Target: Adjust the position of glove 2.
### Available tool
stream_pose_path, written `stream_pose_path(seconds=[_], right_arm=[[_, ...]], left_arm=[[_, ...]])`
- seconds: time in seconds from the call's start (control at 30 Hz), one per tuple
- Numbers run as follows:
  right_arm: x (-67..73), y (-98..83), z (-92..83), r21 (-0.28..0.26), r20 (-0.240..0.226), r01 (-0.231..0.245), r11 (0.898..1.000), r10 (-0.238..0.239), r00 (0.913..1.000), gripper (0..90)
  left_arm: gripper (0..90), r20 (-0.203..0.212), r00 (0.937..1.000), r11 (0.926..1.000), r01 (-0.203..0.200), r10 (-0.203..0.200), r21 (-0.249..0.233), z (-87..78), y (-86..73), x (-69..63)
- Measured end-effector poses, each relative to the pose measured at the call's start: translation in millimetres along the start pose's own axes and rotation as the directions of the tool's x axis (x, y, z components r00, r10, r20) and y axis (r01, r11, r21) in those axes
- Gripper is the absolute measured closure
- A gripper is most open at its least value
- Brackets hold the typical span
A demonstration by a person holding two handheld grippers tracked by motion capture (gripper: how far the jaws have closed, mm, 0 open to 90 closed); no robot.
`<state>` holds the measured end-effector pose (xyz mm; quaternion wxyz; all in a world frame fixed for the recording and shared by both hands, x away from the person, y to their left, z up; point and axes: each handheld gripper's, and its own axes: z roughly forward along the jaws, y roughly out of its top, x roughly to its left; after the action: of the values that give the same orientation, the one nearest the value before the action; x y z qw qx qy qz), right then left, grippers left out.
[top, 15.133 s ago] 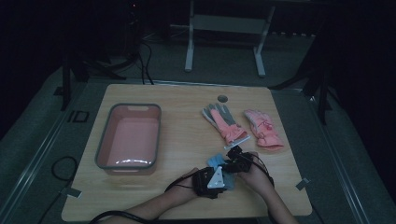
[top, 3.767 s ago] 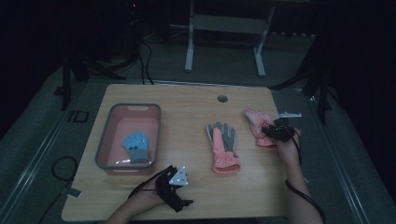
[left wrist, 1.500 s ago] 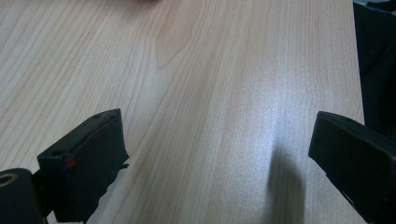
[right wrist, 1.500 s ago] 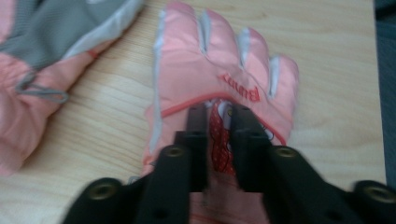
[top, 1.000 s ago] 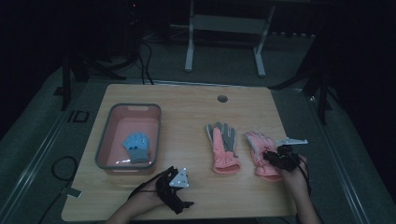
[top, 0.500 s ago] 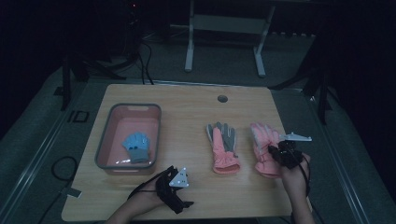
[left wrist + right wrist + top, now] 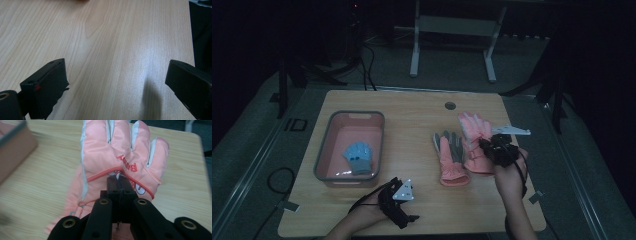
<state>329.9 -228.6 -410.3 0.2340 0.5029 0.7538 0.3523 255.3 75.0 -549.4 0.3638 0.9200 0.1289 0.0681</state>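
My right gripper is shut on a pink glove, held off the table at the right. In the right gripper view the jaws pinch the pink glove near its palm, fingers spread upward, with red lettering on it. A second glove, pink with a grey palm, lies flat on the table just left of it. A blue glove lies inside the pink tray. My left gripper rests near the front edge. Its jaws stand open over bare wood.
The wooden table has a small round hole near its far edge. A white stand is on the floor behind it. Dark floor surrounds the table on all sides.
My right gripper has risen with the pink glove and carried it up and leftward in the high view, closer to the grey-palmed glove. The left gripper has stayed put.
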Motion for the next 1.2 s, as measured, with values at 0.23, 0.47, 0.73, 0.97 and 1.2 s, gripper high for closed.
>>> stream_pose_path(seconds=[0.23,0.47,0.73,0.97,1.2], right_arm=[[28.0,2.1,21.5,0.018,-0.025,-0.031,0.999,0.031,0.9992,89.4],[39.6,-10.6,45.1,0.049,-0.013,-0.077,0.996,0.077,0.9969,89.3],[45.0,-25.0,76.8,0.12,-0.013,-0.082,0.989,0.084,0.9964,87.5],[46.7,-31.7,86.2,0.133,-0.013,-0.061,0.989,0.063,0.9979,84.0],[43.3,-24.3,73.6,0.101,-0.05,-0.013,0.995,0.018,0.9986,67.2]], left_arm=[[4.0,0.001,1.0,1.0,-0.003,0.003,-0.006,-1.2,-0.3,-0.4],[4.0,0.002,1.0,0.9999,-0.009,0.009,-0.007,-1.2,0.3,-0.1],[4.0,0.006,1.0,0.9999,-0.004,0.005,-0.009,0.1,0.7,-0.6],[4.0,0.007,0.9999,0.9999,-0.009,0.009,-0.006,0.8,0.5,-1.2],[4.0,0.007,1.0,1.0,-0.006,0.006,-0.007,1.3,0.1,-0.3]])
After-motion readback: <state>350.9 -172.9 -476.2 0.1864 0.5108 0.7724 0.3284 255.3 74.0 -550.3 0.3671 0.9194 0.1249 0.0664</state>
